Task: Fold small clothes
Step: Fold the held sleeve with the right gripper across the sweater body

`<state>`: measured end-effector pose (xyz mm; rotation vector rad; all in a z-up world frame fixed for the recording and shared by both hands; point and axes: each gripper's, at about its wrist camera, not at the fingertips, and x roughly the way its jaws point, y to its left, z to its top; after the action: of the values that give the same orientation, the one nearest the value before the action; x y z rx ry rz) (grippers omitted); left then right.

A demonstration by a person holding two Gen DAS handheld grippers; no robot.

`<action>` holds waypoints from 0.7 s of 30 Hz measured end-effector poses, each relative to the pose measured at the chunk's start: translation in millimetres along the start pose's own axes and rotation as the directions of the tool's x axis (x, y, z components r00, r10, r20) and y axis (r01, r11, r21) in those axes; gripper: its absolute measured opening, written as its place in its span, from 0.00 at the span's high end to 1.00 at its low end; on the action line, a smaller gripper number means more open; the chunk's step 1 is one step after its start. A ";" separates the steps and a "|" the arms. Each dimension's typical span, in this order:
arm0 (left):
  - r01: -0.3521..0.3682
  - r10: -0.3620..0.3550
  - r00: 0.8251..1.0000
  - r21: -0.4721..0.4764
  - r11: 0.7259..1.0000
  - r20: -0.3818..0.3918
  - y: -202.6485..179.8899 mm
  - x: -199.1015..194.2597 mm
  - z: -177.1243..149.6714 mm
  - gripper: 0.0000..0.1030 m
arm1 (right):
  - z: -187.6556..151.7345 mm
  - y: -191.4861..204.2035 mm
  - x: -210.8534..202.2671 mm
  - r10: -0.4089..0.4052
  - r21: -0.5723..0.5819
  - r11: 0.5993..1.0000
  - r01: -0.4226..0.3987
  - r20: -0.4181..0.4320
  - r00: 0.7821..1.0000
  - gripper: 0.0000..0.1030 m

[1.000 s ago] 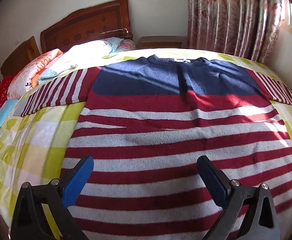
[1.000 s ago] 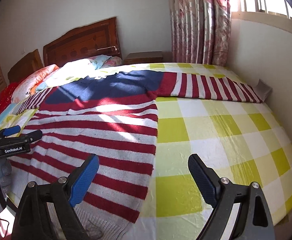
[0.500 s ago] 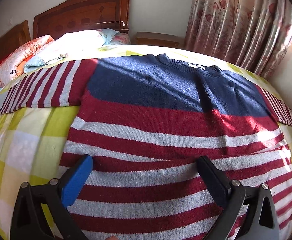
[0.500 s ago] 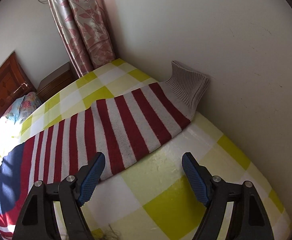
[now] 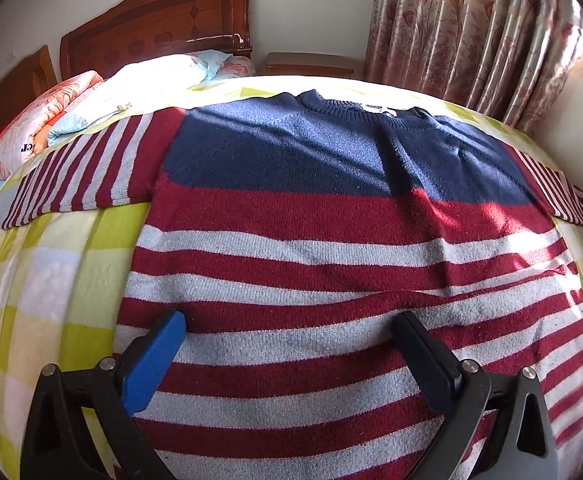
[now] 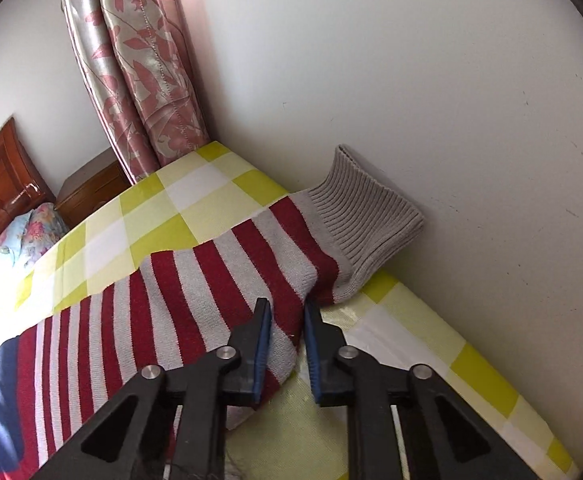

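Observation:
A knit sweater [image 5: 331,220] with a navy top and red and grey stripes lies flat on the bed, both sleeves spread out. My left gripper [image 5: 289,324] is open and hovers low over the sweater's striped body. In the right wrist view the right sleeve [image 6: 211,292] runs to a grey ribbed cuff [image 6: 363,224] against the wall. My right gripper [image 6: 287,312] is shut on the sleeve's near edge, close to the cuff.
The bed has a yellow and white checked sheet [image 6: 403,344]. Pillows and folded bedding [image 5: 103,100] lie by the wooden headboard [image 5: 151,28]. A white wall [image 6: 451,120] borders the bed on the right, with floral curtains [image 6: 139,60] and a nightstand [image 5: 311,64] beyond.
My right gripper has closed its jaws on the sleeve edge near the cuff. My left gripper has moved slightly forward over the sweater and stays open.

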<state>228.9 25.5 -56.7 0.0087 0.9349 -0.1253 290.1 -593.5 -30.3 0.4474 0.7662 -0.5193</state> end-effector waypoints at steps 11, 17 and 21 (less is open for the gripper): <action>0.005 -0.005 1.000 -0.013 1.000 0.006 1.9 0.7 2.1 0.00 | -53.3 147.9 -112.9 0.250 -0.514 0.854 -0.077 0.277 0.928 0.92; 0.005 -0.005 1.000 -0.012 1.000 0.007 2.0 0.1 1.1 0.00 | -192.6 278.1 -138.1 0.368 -0.944 0.300 -0.138 -0.019 0.930 0.80; 0.006 -0.006 1.000 -0.011 1.000 0.001 1.9 -0.3 2.3 0.00 | -202.5 270.1 -131.0 0.355 -0.879 0.369 -0.302 -0.167 0.920 0.77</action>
<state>230.8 27.3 -55.2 -0.0044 0.9345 -0.1262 262.0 -233.0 -10.8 -0.4449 0.7660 0.3210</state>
